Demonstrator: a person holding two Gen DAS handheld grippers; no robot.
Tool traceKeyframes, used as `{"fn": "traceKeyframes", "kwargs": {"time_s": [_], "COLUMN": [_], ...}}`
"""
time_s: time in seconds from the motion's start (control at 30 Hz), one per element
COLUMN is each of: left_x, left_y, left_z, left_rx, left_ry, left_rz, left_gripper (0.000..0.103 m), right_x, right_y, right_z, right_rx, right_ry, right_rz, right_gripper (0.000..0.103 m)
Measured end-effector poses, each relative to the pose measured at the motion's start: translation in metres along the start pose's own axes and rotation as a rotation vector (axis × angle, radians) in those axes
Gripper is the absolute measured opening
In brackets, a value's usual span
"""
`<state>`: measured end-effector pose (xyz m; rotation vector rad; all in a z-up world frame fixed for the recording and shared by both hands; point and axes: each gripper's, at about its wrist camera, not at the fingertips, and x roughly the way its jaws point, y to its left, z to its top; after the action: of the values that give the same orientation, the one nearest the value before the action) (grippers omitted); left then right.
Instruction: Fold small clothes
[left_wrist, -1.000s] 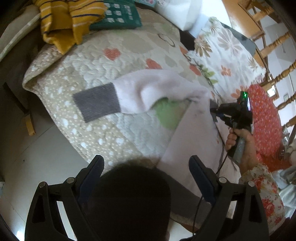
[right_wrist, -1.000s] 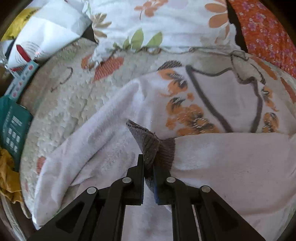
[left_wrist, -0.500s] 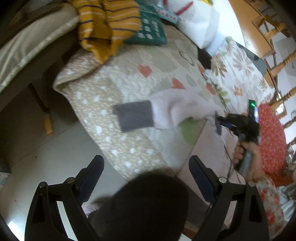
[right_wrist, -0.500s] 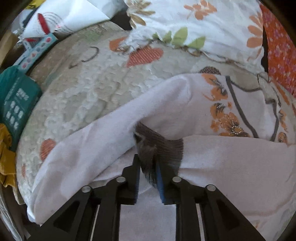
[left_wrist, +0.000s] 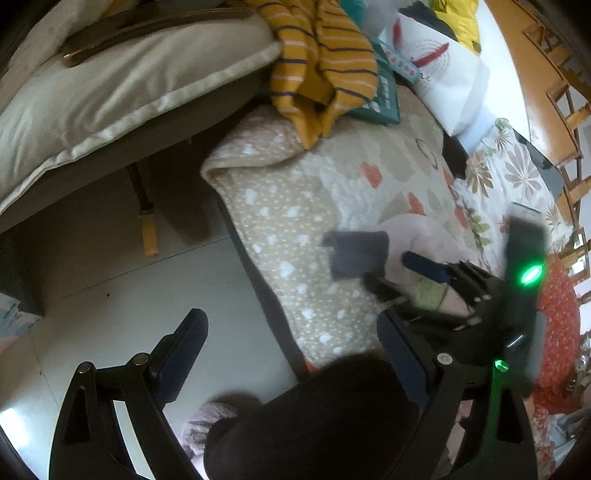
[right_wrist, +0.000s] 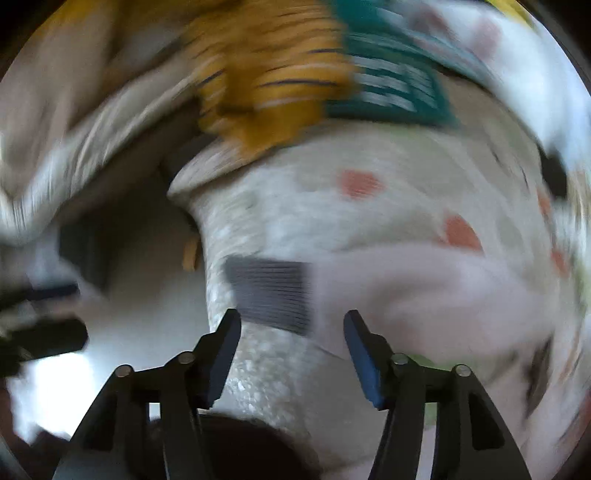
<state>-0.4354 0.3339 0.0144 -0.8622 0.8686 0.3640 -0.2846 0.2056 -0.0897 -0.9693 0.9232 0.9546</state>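
A small pale pink garment (left_wrist: 424, 232) with a grey ribbed cuff (left_wrist: 356, 254) lies folded over on the quilted bed cover (left_wrist: 295, 206). In the blurred right wrist view the cuff (right_wrist: 273, 295) lies just beyond my right gripper (right_wrist: 291, 332). Its jaws are opening and nothing is between them. The pink cloth (right_wrist: 424, 288) stretches off to the right. In the left wrist view that right gripper (left_wrist: 400, 275) hovers at the cuff's right edge. My left gripper (left_wrist: 291, 350) is open and empty, over the quilt's edge and the floor.
A yellow striped garment (left_wrist: 321, 55), a teal booklet (left_wrist: 386, 99) and a white bag (left_wrist: 443, 74) lie at the far end of the bed. A beige cushion (left_wrist: 110, 85) sits at the left, with pale floor (left_wrist: 110, 295) below. A dark rounded shape (left_wrist: 314, 417) fills the bottom.
The right gripper let go of the grey cuff end it pinched, opened, rolled and swung quickly left to the other cuff. The left gripper drifted toward the quilt's edge and the floor.
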Motion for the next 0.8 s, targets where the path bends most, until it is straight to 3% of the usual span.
{"fn": "traceKeyframes", "kwargs": {"time_s": [0.07, 0.17, 0.2, 0.27, 0.3, 0.53, 0.63, 0.73, 0.8], "left_x": [-0.001, -0.002, -0.003, -0.005, -0.005, -0.005, -0.005, -0.002, 0.000], "left_y": [0.003, 0.005, 0.005, 0.002, 0.000, -0.035, -0.057, -0.083, -0.098], "left_z": [0.001, 0.002, 0.002, 0.002, 0.002, -0.002, -0.005, -0.009, -0.011], "left_rx": [-0.008, -0.013, -0.009, 0.002, 0.008, 0.085, 0.140, 0.198, 0.231], "left_ry": [-0.002, -0.004, -0.006, -0.013, -0.014, -0.009, -0.009, -0.003, 0.004], "left_rz": [0.005, 0.008, 0.009, 0.012, 0.012, -0.020, -0.037, -0.053, -0.065], "left_gripper": [0.092, 0.092, 0.092, 0.092, 0.092, 0.092, 0.092, 0.092, 0.092], "right_x": [0.015, 0.037, 0.041, 0.032, 0.026, -0.072, -0.129, -0.177, -0.200], "right_y": [0.020, 0.025, 0.019, -0.005, -0.016, -0.120, -0.192, -0.261, -0.297], "right_z": [0.005, 0.010, 0.012, 0.016, 0.017, 0.004, -0.036, -0.101, -0.154], "right_rx": [-0.095, -0.121, -0.083, 0.069, 0.129, 0.522, 0.740, 0.963, 1.086], "right_ry": [0.008, 0.024, 0.035, 0.013, 0.002, -0.216, -0.321, -0.394, -0.401], "right_rz": [-0.078, -0.186, -0.187, -0.095, -0.057, 0.020, 0.018, -0.015, -0.095], "right_gripper": [0.064, 0.062, 0.041, 0.024, 0.006, 0.006, 0.006, 0.007, 0.007]}}
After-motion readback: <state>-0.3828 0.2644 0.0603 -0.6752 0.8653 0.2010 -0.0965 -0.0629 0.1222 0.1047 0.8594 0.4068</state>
